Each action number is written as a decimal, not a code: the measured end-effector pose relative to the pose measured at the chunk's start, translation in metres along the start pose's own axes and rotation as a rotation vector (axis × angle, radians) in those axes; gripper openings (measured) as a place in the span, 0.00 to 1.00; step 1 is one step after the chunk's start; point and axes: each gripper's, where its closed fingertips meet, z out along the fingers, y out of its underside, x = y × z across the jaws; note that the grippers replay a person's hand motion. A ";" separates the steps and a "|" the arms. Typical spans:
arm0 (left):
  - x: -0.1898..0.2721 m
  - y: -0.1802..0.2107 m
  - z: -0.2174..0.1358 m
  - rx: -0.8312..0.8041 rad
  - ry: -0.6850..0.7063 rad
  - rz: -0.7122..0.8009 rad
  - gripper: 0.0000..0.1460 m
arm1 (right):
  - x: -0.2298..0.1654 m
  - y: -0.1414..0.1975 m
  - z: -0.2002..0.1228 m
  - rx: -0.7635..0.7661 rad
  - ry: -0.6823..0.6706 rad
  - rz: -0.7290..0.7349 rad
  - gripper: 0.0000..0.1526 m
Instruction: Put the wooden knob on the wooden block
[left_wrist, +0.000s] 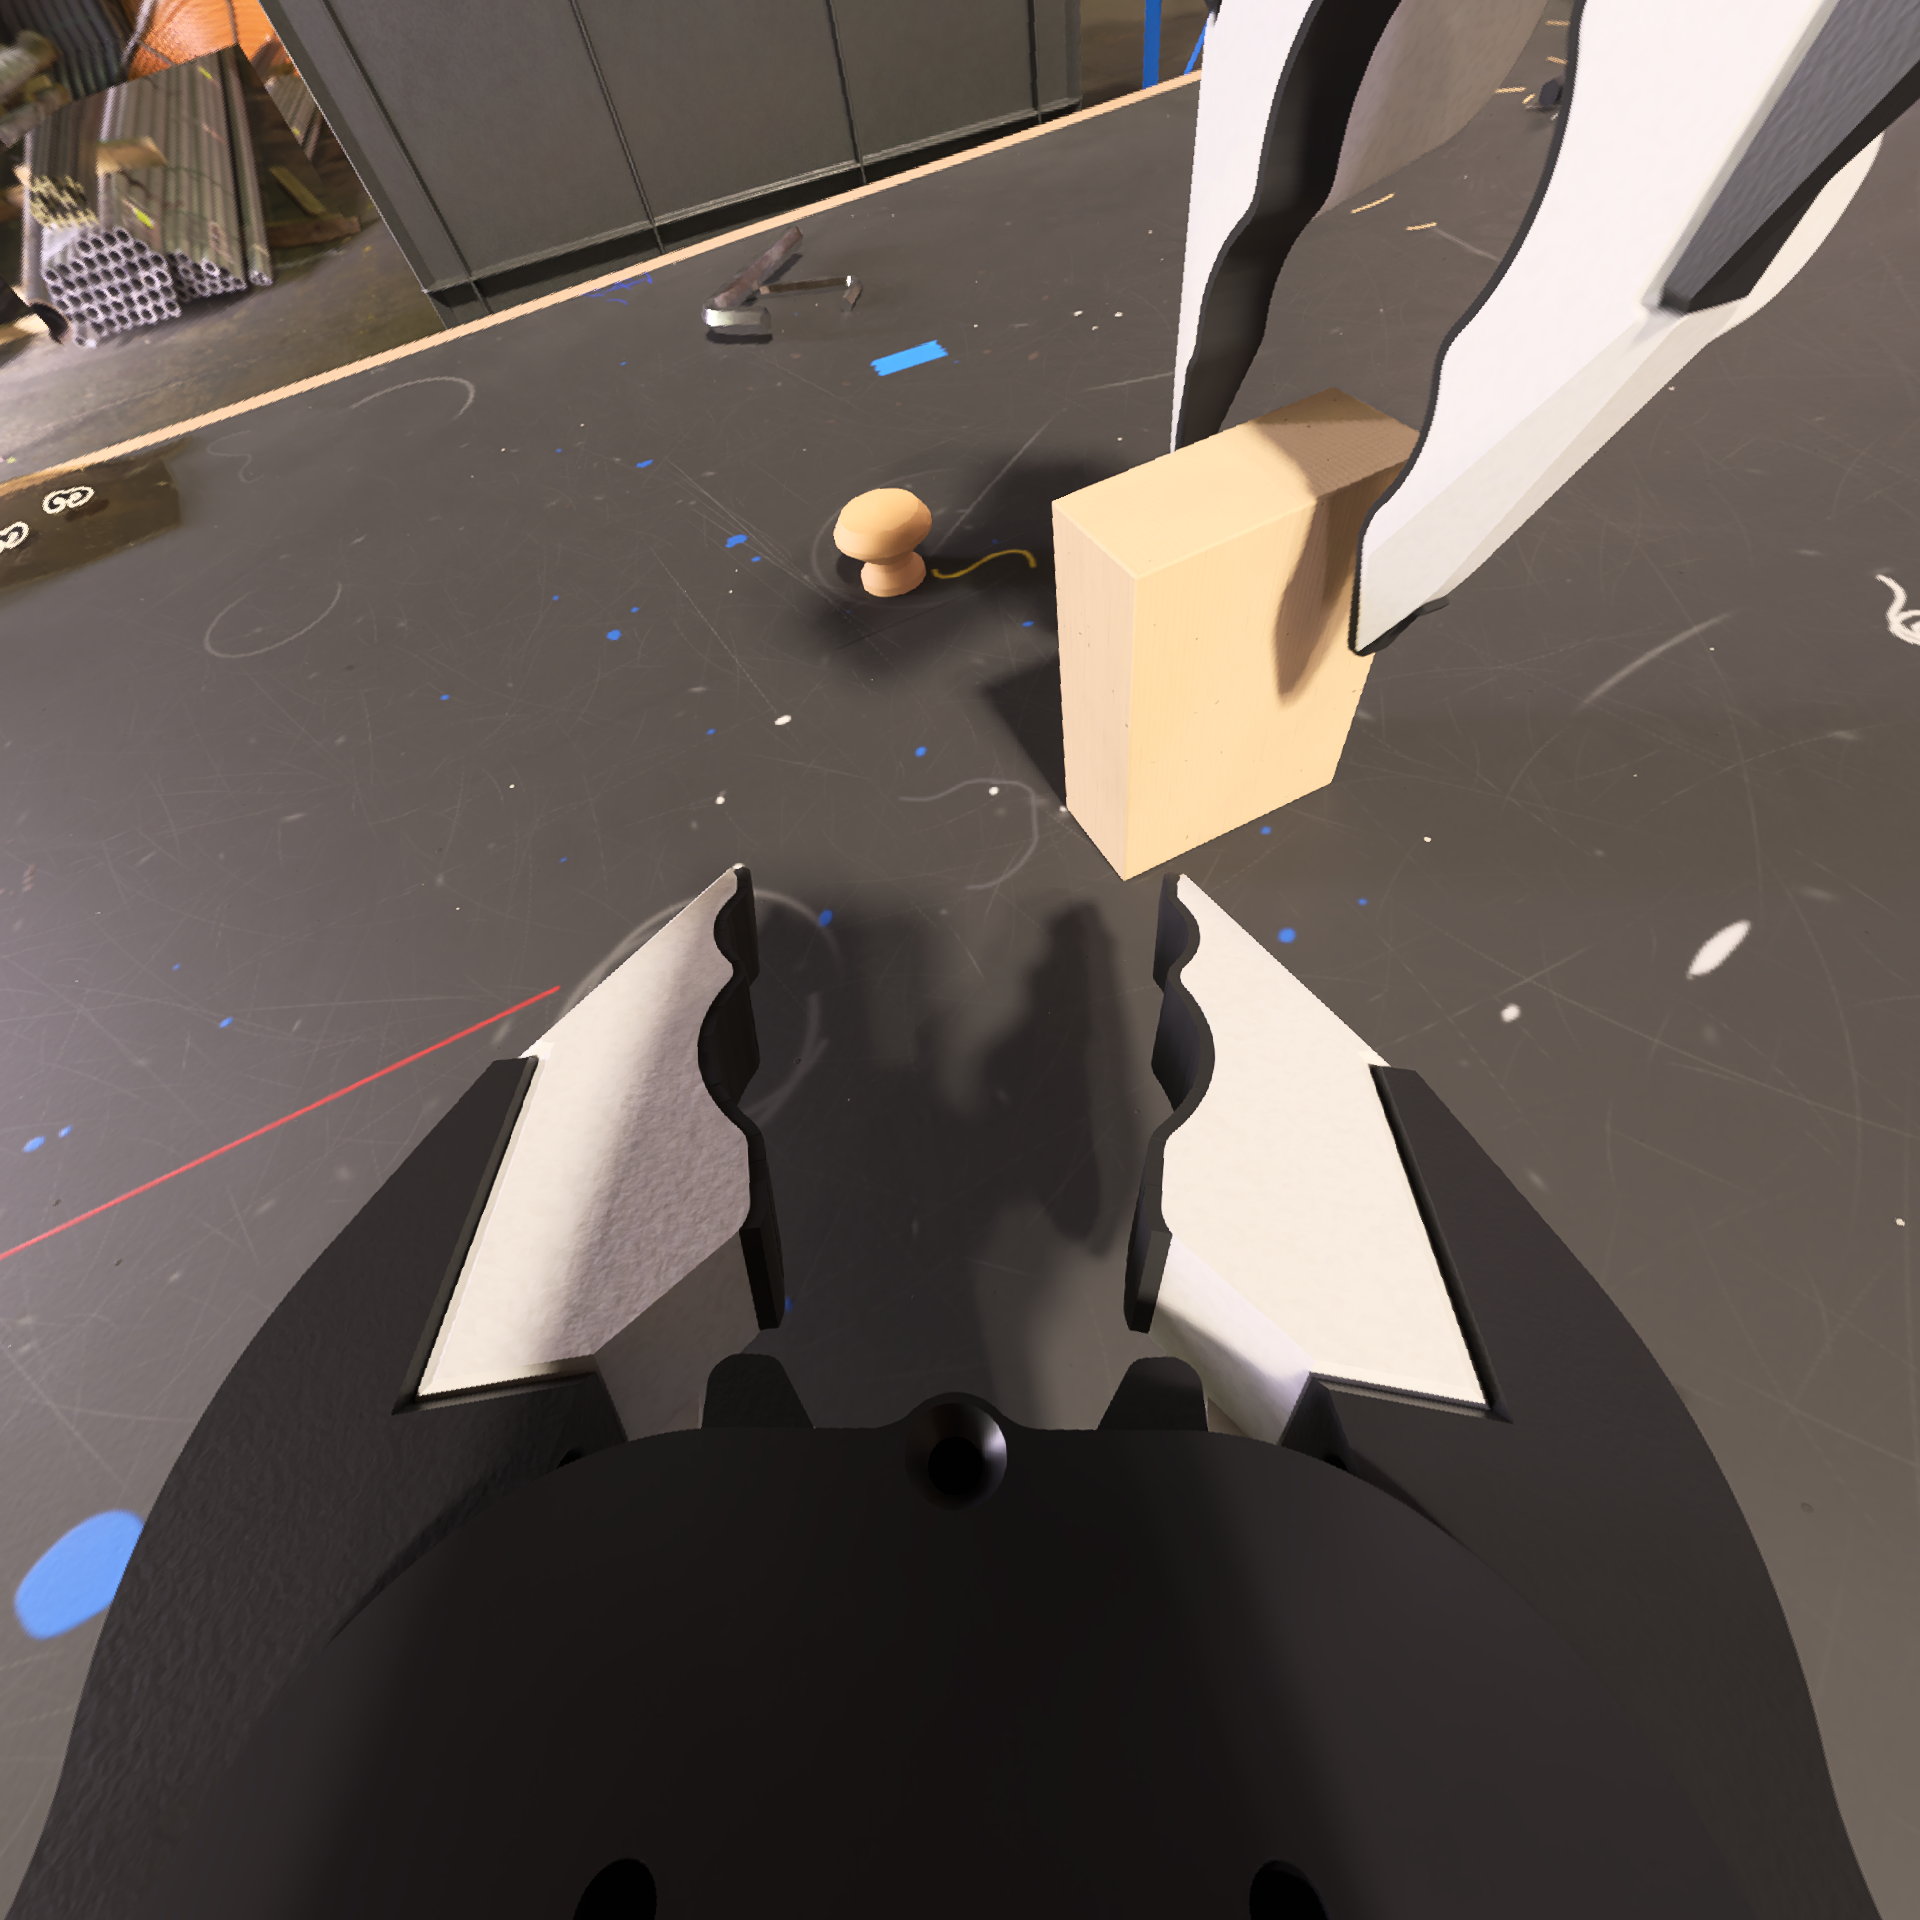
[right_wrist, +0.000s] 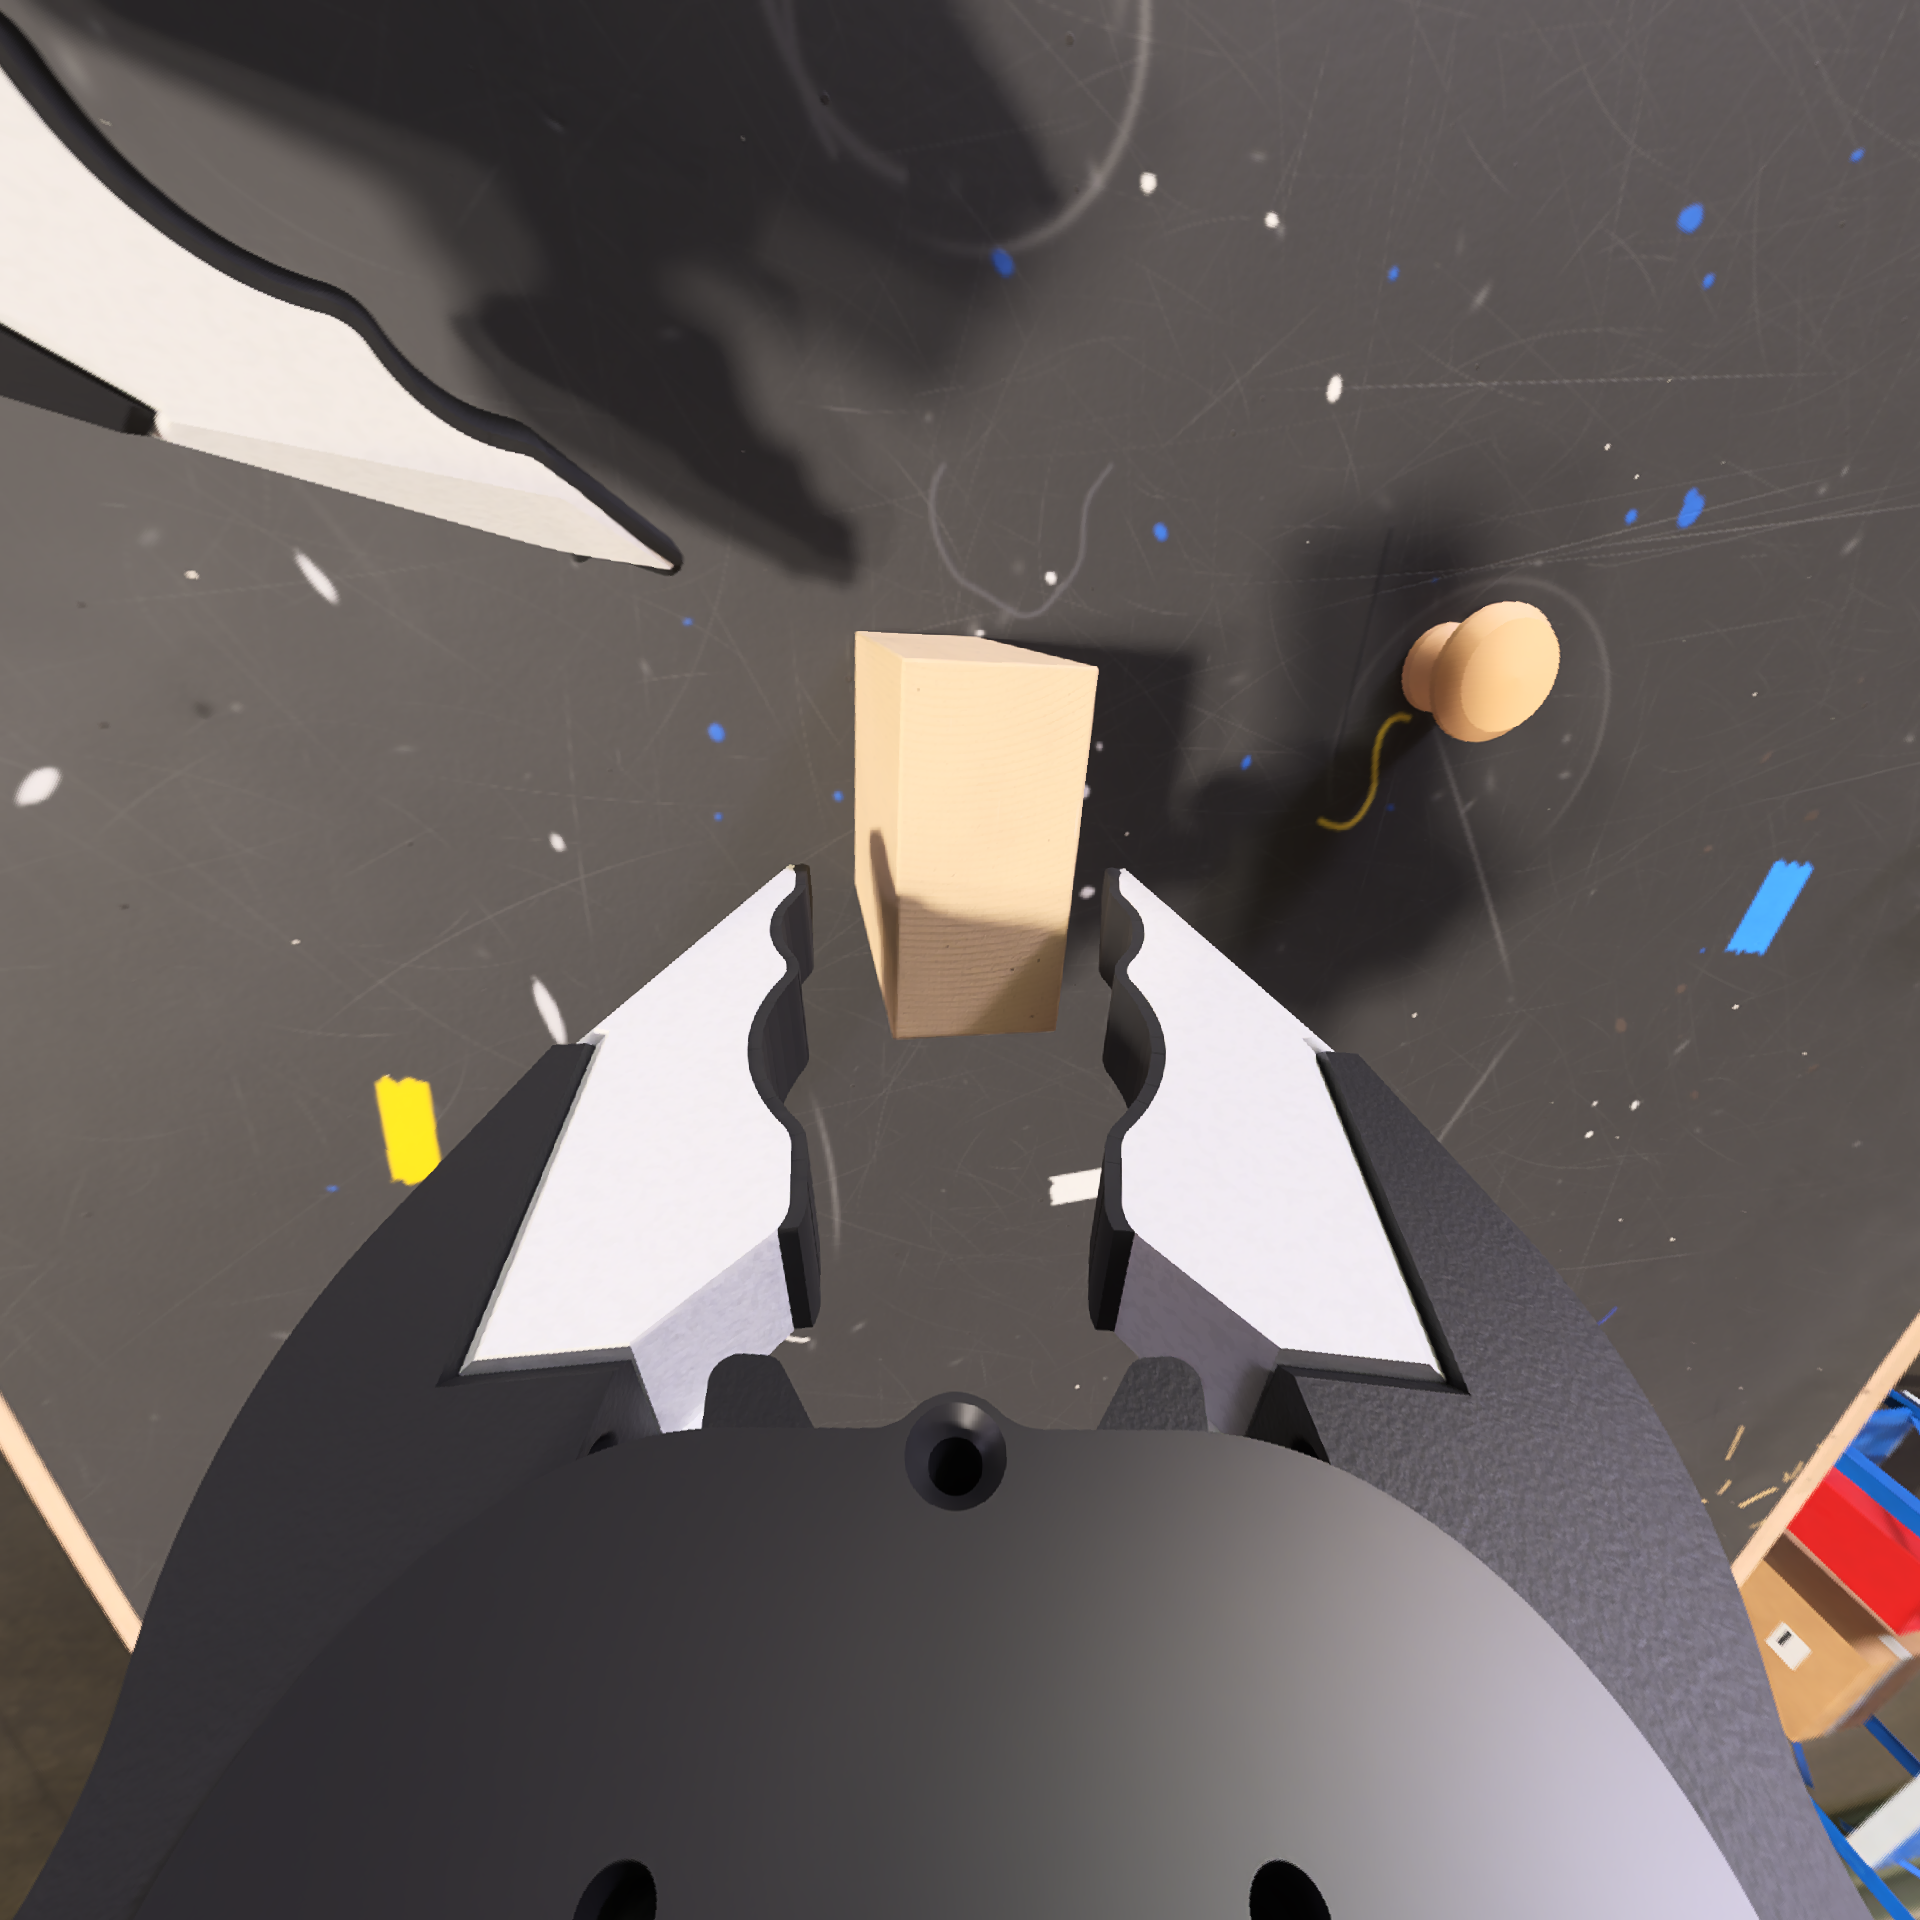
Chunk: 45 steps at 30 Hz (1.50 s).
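Note:
A pale wooden block (left_wrist: 1195, 644) stands on end on the dark table. My right gripper (left_wrist: 1288, 520) comes down over it from above, open, with one finger on each side of the block. In the right wrist view the block (right_wrist: 971, 831) sits between the open fingertips of that gripper (right_wrist: 956, 875), with a small gap on each side. The wooden knob (left_wrist: 883, 540) lies on the table to the left of and beyond the block; it also shows in the right wrist view (right_wrist: 1481, 670). My left gripper (left_wrist: 956, 881) is open and empty, just in front of the block.
A metal tool (left_wrist: 769, 291) lies near the table's far edge (left_wrist: 520, 312). Blue tape (left_wrist: 909, 356) and yellow tape (right_wrist: 405, 1127) mark the table. One finger of the left gripper (right_wrist: 312, 416) reaches in at the upper left. Shelving with boxes (right_wrist: 1849, 1558) stands beyond the edge.

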 end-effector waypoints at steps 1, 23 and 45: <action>0.000 0.000 0.000 0.001 0.001 0.000 0.53 | -0.002 0.000 -0.003 0.004 -0.012 0.002 0.37; -0.036 -0.059 0.141 -0.474 0.329 0.369 0.55 | -0.090 0.088 -0.019 0.883 0.274 0.618 0.37; -0.022 -0.070 0.163 -0.724 0.336 0.108 0.26 | -0.099 0.087 -0.022 0.919 0.252 0.594 0.36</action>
